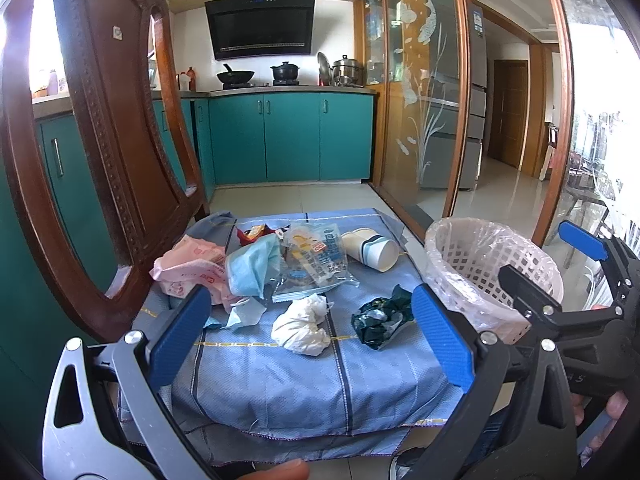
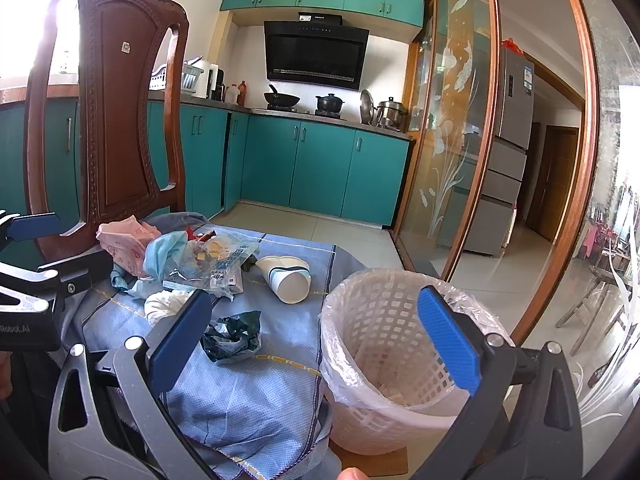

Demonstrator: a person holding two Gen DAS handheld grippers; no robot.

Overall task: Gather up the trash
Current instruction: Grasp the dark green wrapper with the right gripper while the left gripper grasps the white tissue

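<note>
Both jaws spread: we hold left gripper [image 1: 312, 336] over litter on the cloth [image 1: 280, 380], right gripper [image 2: 316, 340] beside the basket [image 2: 384, 320], ready for sorting.

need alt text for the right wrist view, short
An open right gripper hovers over a lined white basket beside a blue cloth strewn with trash: a dark green wrapper, a tipped paper cup, tissue and plastic bags. A wooden chair and teal kitchen cabinets stand behind.
</note>
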